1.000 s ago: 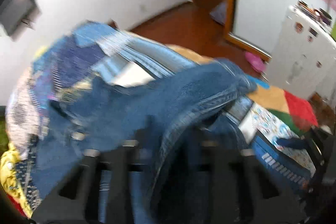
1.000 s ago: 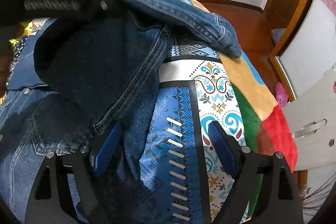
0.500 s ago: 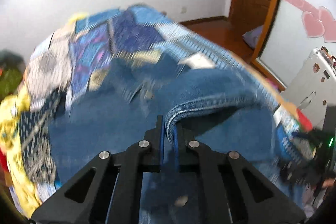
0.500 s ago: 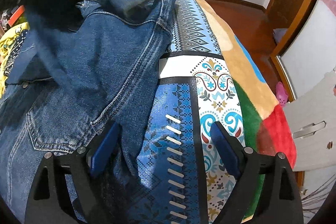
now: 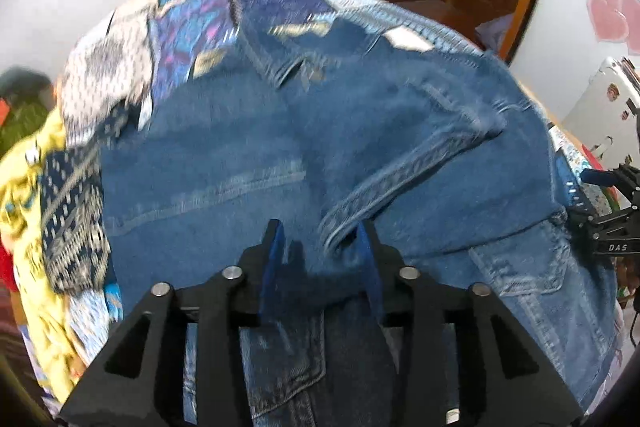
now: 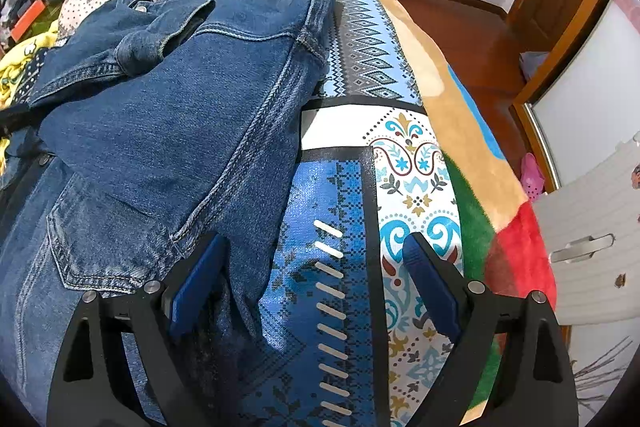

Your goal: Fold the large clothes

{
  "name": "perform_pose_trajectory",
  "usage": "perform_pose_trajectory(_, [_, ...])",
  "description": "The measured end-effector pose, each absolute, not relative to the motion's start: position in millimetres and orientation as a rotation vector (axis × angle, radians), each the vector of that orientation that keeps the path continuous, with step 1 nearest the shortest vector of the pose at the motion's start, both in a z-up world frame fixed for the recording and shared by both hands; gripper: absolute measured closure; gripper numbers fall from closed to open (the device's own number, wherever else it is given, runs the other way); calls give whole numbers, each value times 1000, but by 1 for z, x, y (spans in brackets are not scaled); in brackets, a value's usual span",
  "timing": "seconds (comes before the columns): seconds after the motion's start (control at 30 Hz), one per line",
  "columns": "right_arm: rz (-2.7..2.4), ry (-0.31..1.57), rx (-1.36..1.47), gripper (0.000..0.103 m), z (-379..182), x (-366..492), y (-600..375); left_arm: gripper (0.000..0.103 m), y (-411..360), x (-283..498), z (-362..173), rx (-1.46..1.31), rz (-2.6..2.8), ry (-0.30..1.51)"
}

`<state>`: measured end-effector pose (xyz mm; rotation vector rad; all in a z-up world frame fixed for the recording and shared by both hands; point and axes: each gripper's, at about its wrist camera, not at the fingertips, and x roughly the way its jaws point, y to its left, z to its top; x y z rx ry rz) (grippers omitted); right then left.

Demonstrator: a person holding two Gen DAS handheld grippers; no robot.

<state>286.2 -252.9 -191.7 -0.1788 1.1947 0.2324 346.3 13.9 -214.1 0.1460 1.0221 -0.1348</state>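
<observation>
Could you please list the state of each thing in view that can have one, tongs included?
Jacket: lying on the bed, one side folded over its middle.
Sleeve: folded across the jacket, cuff lying between the left pads.
Left tongs: opening, pads clear of the cuff.
Right tongs: wide open over the jacket's edge, gripping nothing.
Bedspread: spread flat.

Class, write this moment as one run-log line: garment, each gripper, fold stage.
garment: denim jacket on patterned bedspread, sleeve folded across | left gripper: opening, cuff between jaws | right gripper: open, holding nothing
</observation>
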Motion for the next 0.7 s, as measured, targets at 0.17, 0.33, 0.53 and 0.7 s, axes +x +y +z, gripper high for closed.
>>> perform_pose_trajectory(0.17, [227,1109,-221,14,-166,290,-246,41,-22,362,-206,219,-219,984])
perform_pose_trajectory(0.33, [261,1088,-127,14,-157,301,-247,41,-77,382,-230,367,-299,1017])
perform_pose_trajectory(0.53, [255,1166,-133,14,-180,311,-236,41,-114,401,-261,544,-333,1011])
perform_pose_trajectory(0.7, [244,1162,-150,14,-188,302,-236,53,-111,410,-267,430,-334,1002])
